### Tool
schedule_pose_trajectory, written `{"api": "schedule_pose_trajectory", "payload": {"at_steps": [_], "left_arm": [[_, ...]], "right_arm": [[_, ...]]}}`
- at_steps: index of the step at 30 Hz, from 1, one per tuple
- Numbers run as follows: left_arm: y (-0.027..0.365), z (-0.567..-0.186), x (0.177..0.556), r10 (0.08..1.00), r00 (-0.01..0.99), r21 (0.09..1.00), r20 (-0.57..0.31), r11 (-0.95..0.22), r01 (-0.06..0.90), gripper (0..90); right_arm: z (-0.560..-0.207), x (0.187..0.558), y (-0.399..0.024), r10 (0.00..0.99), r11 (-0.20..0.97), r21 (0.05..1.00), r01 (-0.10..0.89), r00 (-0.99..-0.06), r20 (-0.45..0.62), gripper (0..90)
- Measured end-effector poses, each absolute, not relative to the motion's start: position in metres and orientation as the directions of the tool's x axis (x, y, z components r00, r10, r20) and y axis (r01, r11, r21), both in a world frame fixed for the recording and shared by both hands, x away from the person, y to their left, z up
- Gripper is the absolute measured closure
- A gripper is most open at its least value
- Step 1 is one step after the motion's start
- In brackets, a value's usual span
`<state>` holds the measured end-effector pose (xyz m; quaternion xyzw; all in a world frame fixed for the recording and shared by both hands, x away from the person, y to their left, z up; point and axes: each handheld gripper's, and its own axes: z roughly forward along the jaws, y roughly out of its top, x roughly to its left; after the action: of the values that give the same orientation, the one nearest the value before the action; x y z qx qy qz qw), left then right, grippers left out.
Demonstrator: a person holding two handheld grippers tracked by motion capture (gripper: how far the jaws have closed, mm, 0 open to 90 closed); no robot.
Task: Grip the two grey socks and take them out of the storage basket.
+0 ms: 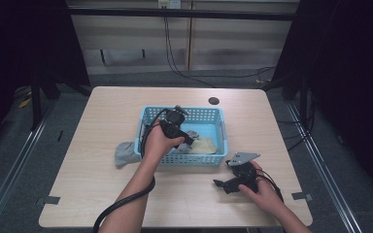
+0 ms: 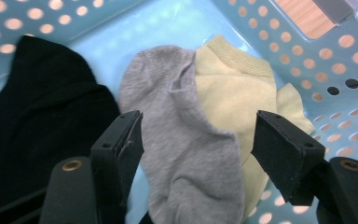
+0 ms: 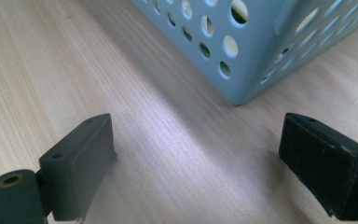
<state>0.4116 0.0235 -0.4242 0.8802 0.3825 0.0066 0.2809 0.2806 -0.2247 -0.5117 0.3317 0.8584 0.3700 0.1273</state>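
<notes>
A light blue perforated basket (image 1: 150,114) stands mid-table. Inside it lie a grey sock (image 2: 186,140), a pale yellow sock (image 2: 233,88) partly under the grey one, and a black sock (image 2: 42,116). My left gripper (image 2: 198,142) hangs open inside the basket, jaws either side of the grey sock, just above it. In the high view the left gripper (image 1: 184,138) is held by a hand over the basket. Another grey sock (image 1: 124,153) droops over the basket's left outside. My right gripper (image 1: 217,183) rests open low over the bare table, right of the basket; the basket corner (image 3: 242,88) lies ahead of its jaws.
The wooden table (image 1: 102,184) has a dark round hole (image 1: 213,101) near its far edge and tape marks (image 1: 51,199) at the front corners. Cables trail from both grippers toward the person. Dark curtains and floor rails flank the table.
</notes>
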Motion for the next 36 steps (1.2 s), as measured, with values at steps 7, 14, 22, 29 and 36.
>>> {"api": "schedule_pose_trajectory", "payload": {"at_steps": [7,14,22,29,36], "left_arm": [[0.009,-0.429,0.412,0.672,0.713,0.496,-0.202,-0.557,0.666,32.2],[-0.001,-0.435,0.412,0.670,0.717,0.475,-0.192,-0.576,0.665,30.2],[0.004,-0.446,0.416,0.696,0.691,0.440,-0.192,-0.569,0.695,30.7],[0.008,-0.449,0.418,0.688,0.694,0.400,-0.210,-0.588,0.703,53.4],[0.013,-0.449,0.417,0.687,0.692,0.349,-0.224,-0.606,0.715,79.8]], "right_arm": [[-0.512,0.281,-0.225,0.664,0.506,0.719,0.476,-0.748,0.028,9.9],[-0.512,0.281,-0.225,0.663,0.507,0.721,0.473,-0.748,0.024,9.9],[-0.512,0.281,-0.225,0.663,0.507,0.721,0.473,-0.748,0.025,9.9],[-0.512,0.281,-0.225,0.663,0.506,0.720,0.476,-0.748,0.028,9.9],[-0.512,0.281,-0.225,0.662,0.508,0.719,0.474,-0.749,0.026,9.9]]}}
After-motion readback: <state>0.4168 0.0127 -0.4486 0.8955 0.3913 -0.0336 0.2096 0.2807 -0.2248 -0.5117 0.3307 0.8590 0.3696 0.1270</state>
